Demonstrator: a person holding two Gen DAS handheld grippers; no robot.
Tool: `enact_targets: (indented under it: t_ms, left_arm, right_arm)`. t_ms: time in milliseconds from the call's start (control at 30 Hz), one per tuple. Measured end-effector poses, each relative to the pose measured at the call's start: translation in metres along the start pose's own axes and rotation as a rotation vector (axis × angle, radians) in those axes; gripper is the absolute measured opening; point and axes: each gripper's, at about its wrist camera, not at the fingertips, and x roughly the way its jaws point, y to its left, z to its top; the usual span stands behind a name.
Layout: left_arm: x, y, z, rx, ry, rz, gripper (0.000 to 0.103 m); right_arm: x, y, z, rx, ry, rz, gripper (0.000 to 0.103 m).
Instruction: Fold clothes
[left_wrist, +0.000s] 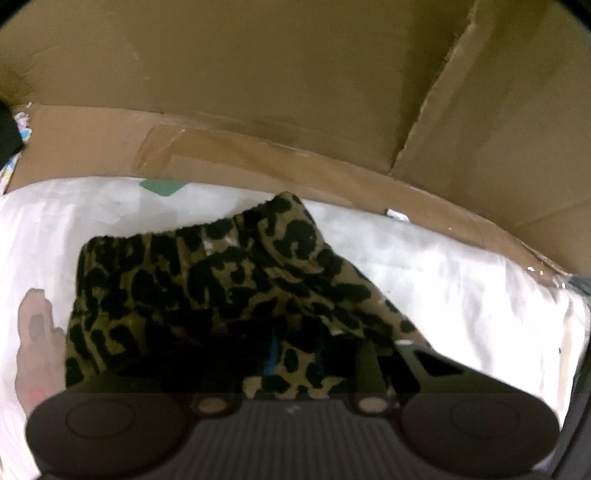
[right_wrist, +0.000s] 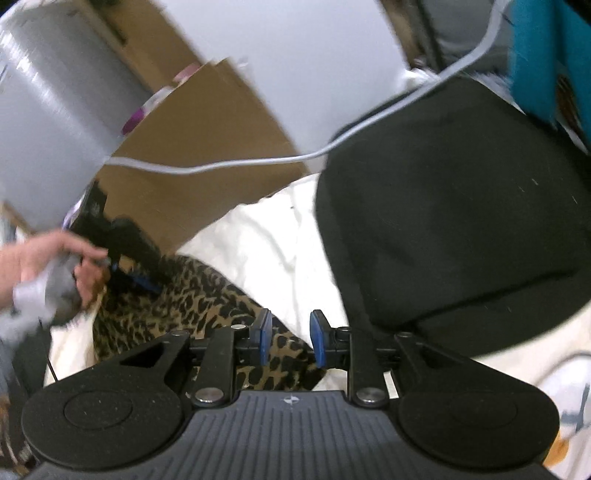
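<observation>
Leopard-print garment (left_wrist: 221, 280) lay bunched on the white bedding (left_wrist: 461, 280). Your left tongs (left_wrist: 291, 354) were pressed together, pinching its cloth; your right tongs (right_wrist: 290, 334) hung spread above its edge, empty. Next, I'd judge, regrip and fold it over.

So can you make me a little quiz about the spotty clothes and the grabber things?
1. True or false: the leopard-print garment lies on a white sheet.
2. Which gripper has a gap between its blue pads? A) left gripper B) right gripper
3. Fill in: the big brown thing behind the sheet is a ____ box.

Key: 1 true. 2 B: the right gripper's jaws stand apart, not pressing the cloth; the left gripper is shut on the leopard-print garment. 3 cardboard.
</observation>
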Motion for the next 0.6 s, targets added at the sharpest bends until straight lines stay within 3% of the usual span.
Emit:
enact_targets:
  t_ms: [133,233,300,333,367,600]
  left_arm:
    - [-0.014,0.0,0.001,0.029,0.008,-0.02,0.001]
    - [-0.031,0.001,0.003,0.063,-0.002,-0.028,0.001]
    - [-0.044,0.001,0.004,0.076,-0.013,-0.038,0.001]
    - [-0.05,0.0,0.004,0.083,-0.02,-0.042,0.001]
    - [-0.056,-0.001,0.004,0.091,-0.028,-0.046,0.001]
    - [-0.085,0.001,0.014,0.021,-0.05,-0.144,0.001]
  right_arm:
    - [0.016,0.004,-0.005,-0.045,0.039,-0.05,0.034]
    - [0.02,0.003,-0.011,-0.056,0.043,-0.063,0.034]
    - [0.02,0.002,-0.015,-0.055,0.033,-0.054,0.026]
    - [0.018,0.002,-0.016,-0.057,0.027,-0.053,0.011]
    - [0.017,0.003,-0.017,-0.059,0.022,-0.052,0.004]
    - [0.005,0.005,-0.021,-0.072,-0.017,-0.053,0.001]
